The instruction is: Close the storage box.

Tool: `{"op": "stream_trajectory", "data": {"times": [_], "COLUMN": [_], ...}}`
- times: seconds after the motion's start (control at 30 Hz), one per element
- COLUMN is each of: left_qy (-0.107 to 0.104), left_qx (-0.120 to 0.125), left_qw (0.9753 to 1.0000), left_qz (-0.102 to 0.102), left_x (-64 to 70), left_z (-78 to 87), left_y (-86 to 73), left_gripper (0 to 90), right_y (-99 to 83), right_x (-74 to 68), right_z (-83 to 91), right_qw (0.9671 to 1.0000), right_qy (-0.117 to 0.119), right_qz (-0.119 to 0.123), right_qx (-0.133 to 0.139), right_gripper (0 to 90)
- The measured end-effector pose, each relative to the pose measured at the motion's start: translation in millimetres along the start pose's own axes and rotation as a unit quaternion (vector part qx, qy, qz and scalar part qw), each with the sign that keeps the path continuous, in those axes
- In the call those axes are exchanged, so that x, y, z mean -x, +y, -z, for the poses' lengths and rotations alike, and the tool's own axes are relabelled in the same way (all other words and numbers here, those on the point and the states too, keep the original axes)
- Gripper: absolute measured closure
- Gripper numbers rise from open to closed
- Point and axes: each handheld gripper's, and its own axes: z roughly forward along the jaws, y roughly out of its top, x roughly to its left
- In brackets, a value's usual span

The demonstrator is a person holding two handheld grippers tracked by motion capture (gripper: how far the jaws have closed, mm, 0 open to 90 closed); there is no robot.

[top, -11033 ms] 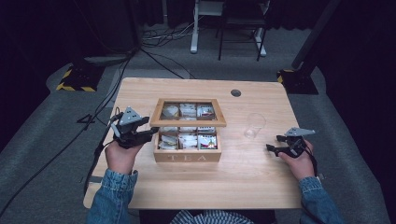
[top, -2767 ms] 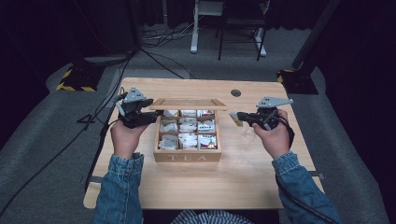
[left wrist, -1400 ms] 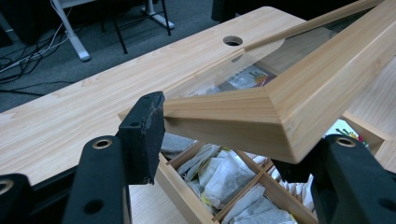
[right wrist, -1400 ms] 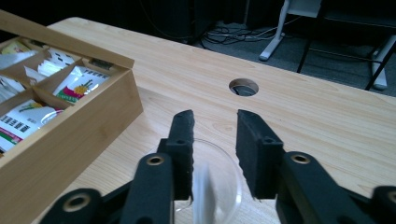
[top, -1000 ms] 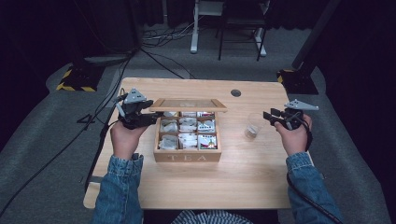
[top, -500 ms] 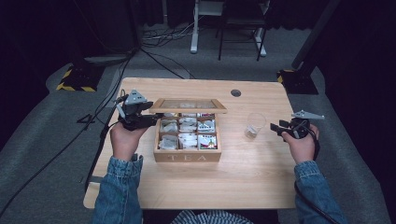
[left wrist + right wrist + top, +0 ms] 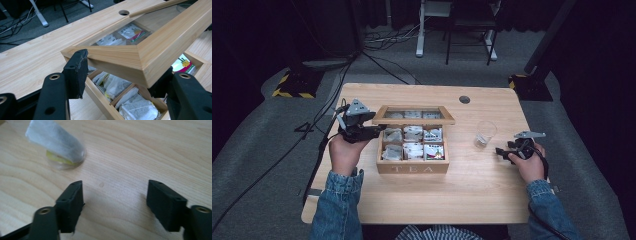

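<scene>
- Left hand-held gripper [image 7: 373, 131] still pinches the glass-paned wooden lid [image 7: 140, 47] of the tea box [image 7: 413, 150], left of centre.
- Right hand-held gripper [image 7: 113, 203], jaws wide and empty, has withdrawn lower right.
- White tea bag [image 7: 53, 143] now in clear glass [image 7: 484, 133] on the counter [image 7: 462, 195]: delivery looks done; closing likely remains.

Two denim-sleeved forearms reach in from below. The left gripper [image 7: 374, 131], raised at the left, has its jaws closed in a grip. The right gripper [image 7: 503, 151] rests low at the right, jaws spread apart.
</scene>
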Motion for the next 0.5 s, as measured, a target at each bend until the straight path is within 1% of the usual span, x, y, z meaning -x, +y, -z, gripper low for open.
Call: {"op": "stream_trajectory", "data": {"times": [0.03,0.1,0.13,0.23,0.27,0.3,0.33,0.5], "left_qy": [0.0,0.0,0.0,-0.003,-0.004,-0.004,-0.005,-0.004], "left_qx": [-0.003,-0.003,-0.002,-0.01,-0.009,-0.011,-0.012,-0.019], "left_qw": [1.0,1.0,1.0,0.9999,0.9999,0.9999,0.9999,0.9998], "left_qz": [0.0,-0.002,0.001,-0.004,-0.001,-0.003,-0.001,0.0], "left_x": [0.5,1.3,1.9,2.5,3.6,3.8,4.8,8.4], "left_z": [0.1,0.6,0.9,3.2,3.8,4.7,5.2,6.4], "left_y": [-0.6,-2.1,-3.1,-5.2,-6.2,-6.9,-7.8,-12.0], "left_gripper": [42.4,42.5,42.7,43.4,43.7,43.7,43.7,43.6], "right_y": [-1.9,-1.8,-1.4,0.1,0.5,0.9,1.2,0.8], "right_x": [-0.3,-0.1,-0.1,-0.2,-0.6,-1.3,-1.7,-1.8], "right_z": [-0.8,-0.9,-1.6,-3.3,-4.1,-4.6,-5.1,-4.8], "right_qw": [0.9999,0.9999,0.9999,1.0,0.9999,0.9998,0.9998,0.9998], "right_qy": [0.001,0.0,-0.002,-0.005,-0.007,-0.01,-0.011,-0.008], "right_qz": [-0.006,-0.006,-0.004,0.004,0.01,0.016,0.019,0.02], "right_qx": [0.009,0.009,0.009,0.006,0.005,0.003,0.002,0.003], "right_gripper": [25.6,25.7,25.7,25.2,25.0,24.3,24.1,24.1]}}
